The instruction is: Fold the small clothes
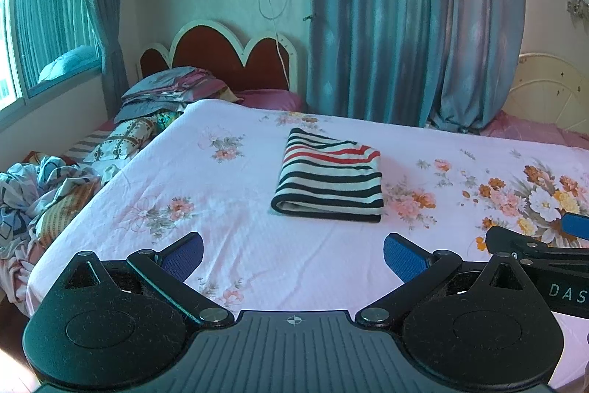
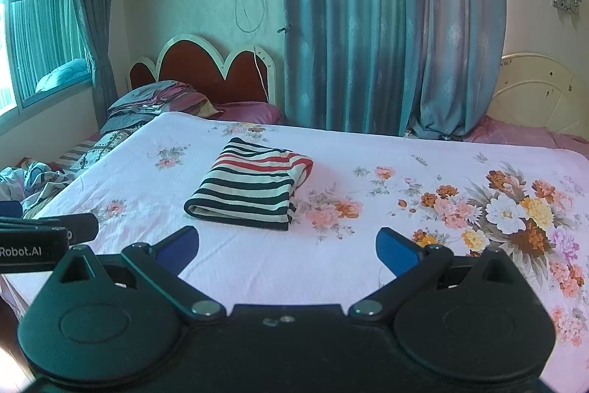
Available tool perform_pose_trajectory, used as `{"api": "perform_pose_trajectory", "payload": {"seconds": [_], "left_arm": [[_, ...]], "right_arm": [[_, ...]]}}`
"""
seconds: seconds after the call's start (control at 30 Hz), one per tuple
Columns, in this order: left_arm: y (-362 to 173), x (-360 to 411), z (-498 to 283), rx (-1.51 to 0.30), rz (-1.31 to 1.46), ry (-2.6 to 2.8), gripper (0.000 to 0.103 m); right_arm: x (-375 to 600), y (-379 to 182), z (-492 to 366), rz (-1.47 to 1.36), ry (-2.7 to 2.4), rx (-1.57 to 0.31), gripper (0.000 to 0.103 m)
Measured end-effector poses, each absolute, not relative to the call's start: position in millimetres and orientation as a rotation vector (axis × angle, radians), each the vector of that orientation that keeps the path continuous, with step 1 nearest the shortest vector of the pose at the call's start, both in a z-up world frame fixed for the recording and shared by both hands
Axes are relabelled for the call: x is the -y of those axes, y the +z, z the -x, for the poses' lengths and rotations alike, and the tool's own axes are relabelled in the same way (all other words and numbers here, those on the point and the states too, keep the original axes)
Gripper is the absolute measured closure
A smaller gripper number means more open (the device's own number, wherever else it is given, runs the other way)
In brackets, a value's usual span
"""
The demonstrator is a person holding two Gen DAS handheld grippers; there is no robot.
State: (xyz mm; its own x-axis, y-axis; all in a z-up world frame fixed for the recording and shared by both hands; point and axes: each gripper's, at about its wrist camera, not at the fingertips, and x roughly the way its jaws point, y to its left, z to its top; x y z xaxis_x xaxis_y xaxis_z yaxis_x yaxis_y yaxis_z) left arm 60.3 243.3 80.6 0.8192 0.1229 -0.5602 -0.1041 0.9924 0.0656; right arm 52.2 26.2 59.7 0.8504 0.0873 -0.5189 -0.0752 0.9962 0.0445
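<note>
A small striped garment [image 1: 329, 177] in black, white and red lies folded into a neat rectangle on the pink floral bedsheet [image 1: 221, 179]. The right wrist view shows the same folded garment [image 2: 254, 188] ahead and left of centre. My left gripper [image 1: 292, 255] hovers over the near part of the bed, open, with nothing between its blue pads. My right gripper [image 2: 287, 247] is also open and holds nothing, a short way back from the garment. Part of the right gripper [image 1: 533, 242] shows at the right edge of the left wrist view.
A second bed at the left carries a stack of folded bedding [image 1: 173, 91] and a rumpled heap of clothes [image 1: 33, 194]. Blue curtains [image 1: 405, 24] hang behind the bed. A red headboard [image 1: 221, 54] and a cream headboard [image 1: 548, 87] stand at the back.
</note>
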Motion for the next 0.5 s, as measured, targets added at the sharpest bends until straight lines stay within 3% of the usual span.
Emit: {"api": "perform_pose_trajectory", "payload": {"seconds": [0.5], "left_arm": [[71.3, -247.2, -74.1, -0.628, -0.032, 0.111, 0.000]], "right_arm": [[-28.5, 54.9, -58.5, -0.021, 0.083, -0.560, 0.001]]}}
